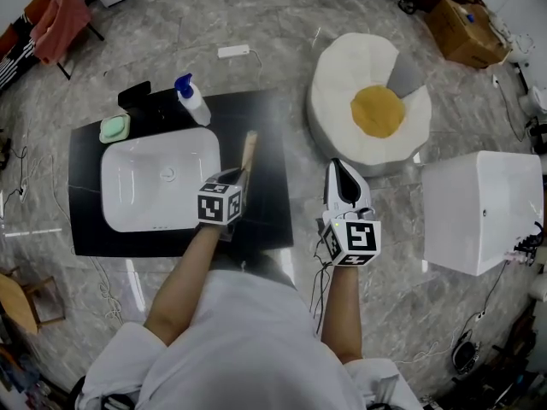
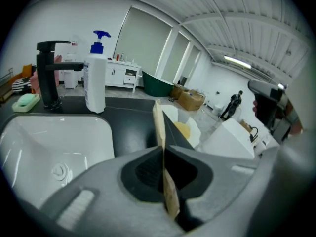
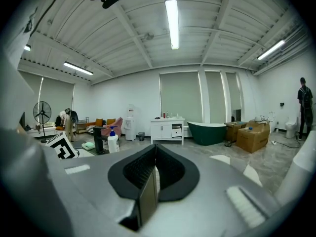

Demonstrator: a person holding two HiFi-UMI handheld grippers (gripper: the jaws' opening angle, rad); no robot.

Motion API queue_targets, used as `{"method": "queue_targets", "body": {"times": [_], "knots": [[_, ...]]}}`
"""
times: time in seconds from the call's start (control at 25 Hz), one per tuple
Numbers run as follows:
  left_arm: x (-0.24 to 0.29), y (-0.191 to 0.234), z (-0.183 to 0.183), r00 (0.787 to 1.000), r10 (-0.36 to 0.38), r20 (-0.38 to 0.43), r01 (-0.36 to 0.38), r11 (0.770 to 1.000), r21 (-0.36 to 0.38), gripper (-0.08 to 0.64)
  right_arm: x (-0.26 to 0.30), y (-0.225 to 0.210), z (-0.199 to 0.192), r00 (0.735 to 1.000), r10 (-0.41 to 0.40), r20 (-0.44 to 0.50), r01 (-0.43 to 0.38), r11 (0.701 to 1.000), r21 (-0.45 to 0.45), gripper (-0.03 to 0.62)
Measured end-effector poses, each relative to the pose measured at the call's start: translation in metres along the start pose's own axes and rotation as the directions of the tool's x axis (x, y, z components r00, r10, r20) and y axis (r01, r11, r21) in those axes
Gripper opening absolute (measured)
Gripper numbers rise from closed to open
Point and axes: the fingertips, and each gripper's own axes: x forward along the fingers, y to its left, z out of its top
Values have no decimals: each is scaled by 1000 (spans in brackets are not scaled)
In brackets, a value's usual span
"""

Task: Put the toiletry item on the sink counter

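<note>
A flat, pale wooden toiletry item (image 1: 248, 154) sticks forward out of my left gripper (image 1: 238, 176), which is shut on its near end. It is over the black sink counter (image 1: 267, 126), just right of the white basin (image 1: 128, 207); I cannot tell whether it touches the counter. In the left gripper view the wooden item (image 2: 159, 127) stands on edge, pinched between the dark pads of the left gripper (image 2: 163, 154). My right gripper (image 1: 340, 171) hangs over the floor to the counter's right, shut and holding nothing; in its own view the right gripper (image 3: 154, 169) has its pads together.
On the counter's back edge stand a white pump bottle (image 1: 192, 101), a black faucet (image 2: 49, 73) and a green soap dish (image 1: 114, 127). An egg-shaped beanbag (image 1: 372, 101) and a white box (image 1: 483, 212) lie on the floor at right. Cardboard boxes (image 1: 466, 28) sit far right.
</note>
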Motion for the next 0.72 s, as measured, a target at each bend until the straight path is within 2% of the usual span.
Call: {"method": "queue_targets", "body": {"times": [0.28, 0.72], "knots": [[15, 11, -9, 998, 44, -51, -43, 999, 5, 15, 6, -9, -7, 1000, -3, -14, 3, 1000, 15, 3], [13, 28, -16, 993, 80, -85, -77, 996, 34, 100, 12, -4, -11, 1000, 4, -25, -4, 1000, 10, 3]]}}
